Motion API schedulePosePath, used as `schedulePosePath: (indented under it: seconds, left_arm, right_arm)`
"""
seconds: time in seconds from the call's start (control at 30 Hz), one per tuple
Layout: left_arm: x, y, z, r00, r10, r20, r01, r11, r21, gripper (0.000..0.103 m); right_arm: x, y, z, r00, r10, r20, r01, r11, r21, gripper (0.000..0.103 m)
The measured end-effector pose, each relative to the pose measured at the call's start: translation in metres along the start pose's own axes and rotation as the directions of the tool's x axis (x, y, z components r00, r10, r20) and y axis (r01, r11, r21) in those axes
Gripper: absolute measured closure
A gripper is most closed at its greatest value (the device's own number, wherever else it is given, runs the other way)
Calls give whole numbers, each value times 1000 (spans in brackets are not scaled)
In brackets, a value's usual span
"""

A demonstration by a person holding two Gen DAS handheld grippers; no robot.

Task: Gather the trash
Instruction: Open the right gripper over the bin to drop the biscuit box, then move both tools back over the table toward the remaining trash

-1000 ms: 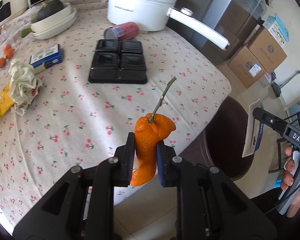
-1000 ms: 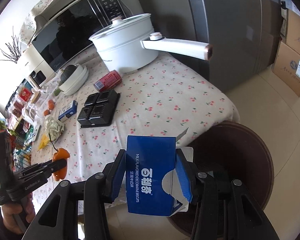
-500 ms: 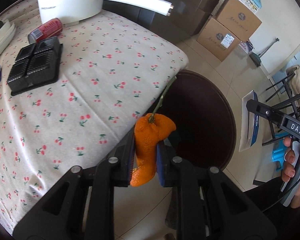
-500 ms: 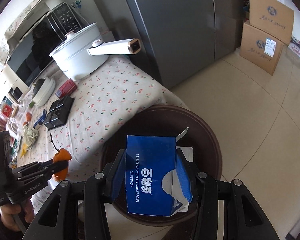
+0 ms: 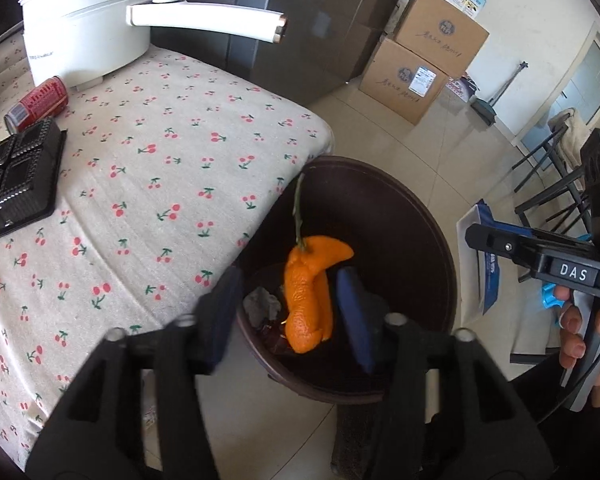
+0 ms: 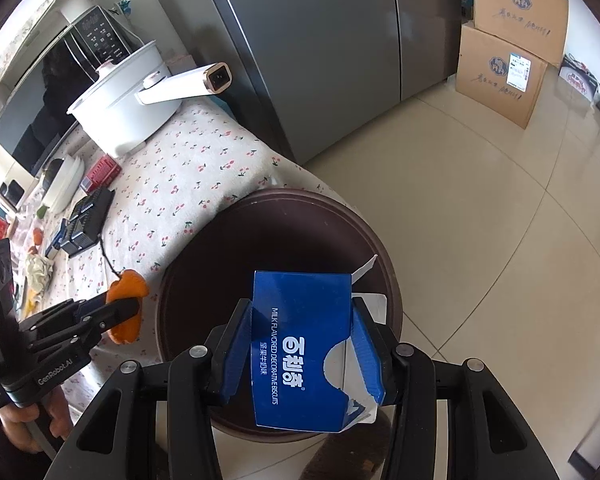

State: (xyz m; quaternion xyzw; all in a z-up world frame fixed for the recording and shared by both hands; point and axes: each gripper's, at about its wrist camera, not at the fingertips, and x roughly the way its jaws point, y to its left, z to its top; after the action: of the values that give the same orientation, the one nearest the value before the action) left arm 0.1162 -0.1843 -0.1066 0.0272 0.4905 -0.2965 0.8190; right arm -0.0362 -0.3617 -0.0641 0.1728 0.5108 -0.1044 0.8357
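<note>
An orange peel (image 5: pixel 306 292) with a green stem hangs between the fingers of my left gripper (image 5: pixel 288 280), whose jaws are opening. The left pad stands clear of the peel and the right pad is just beside it. Below it gapes the dark brown bin (image 5: pixel 420 208), with some grey scrap (image 5: pixel 262 304) at the bottom. My right gripper (image 6: pixel 300 306) is shut on a blue biscuit box (image 6: pixel 300 344), held over the bin (image 6: pixel 204 248). In the right wrist view the left gripper (image 6: pixel 120 312) and the peel (image 6: pixel 126 284) sit at the bin's left rim.
The bin stands against the corner of a table with a cherry-print cloth (image 5: pixel 160 184). On the table are a white pot with a long handle (image 5: pixel 88 40), a red can (image 5: pixel 36 102) and a black tray (image 5: pixel 18 176). Cardboard boxes (image 5: pixel 416 76) and a grey fridge (image 6: pixel 320 60) stand behind.
Both grippers have swung from over the table to over the bin. The left jaws, shut on the peel before, have spread apart. The right gripper still clamps the box.
</note>
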Motion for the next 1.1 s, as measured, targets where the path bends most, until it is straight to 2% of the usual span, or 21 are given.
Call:
schedulePosePath:
  seconds: [0.07,0.2,0.47,0.67,0.7,0.73,0.8,0.9,1.03,1.1]
  left_arm:
    - [-4,3,1,999,29,25,-28,1000,-13,25]
    - [-12,13,0,996,75,37,-74,997,-24,19]
    - [-34,41,-9,987,154,44,-151,986,-75,15]
    - [-55,64,-16,981,183,63,-173,975,-137,9]
    - [-57,67,-17,980,189,65,-178,973,-146,9]
    - [-61,71,-19,979,195,66,-183,971,-156,9]
    - [-67,78,-21,977,203,67,-189,966,-175,8]
    - [-77,90,-25,973,221,67,-204,958,-202,5]
    - [-92,107,-31,965,252,71,-228,943,-242,4]
    - [-100,118,-34,961,266,72,-238,934,-266,3]
  right_arm:
    - [2,1,1,1000,1,-3,-1,1000,1,54]
    - [5,5,2,1000,3,-5,-3,1000,-3,54]
    - [13,21,4,1000,8,-18,-9,999,-33,54]
    - [19,34,6,1000,-1,-21,1,999,-32,51]
    - [19,35,7,1000,-7,-15,7,1000,-22,44]
    - [19,36,8,1000,-11,-10,11,1000,-11,27]
    - [17,39,9,1000,-2,9,2,1000,11,15]
    - [17,47,12,1000,29,0,-29,999,15,13]
    - [17,62,14,999,49,6,-49,999,15,0]
    - [17,73,16,998,58,12,-58,998,3,0]
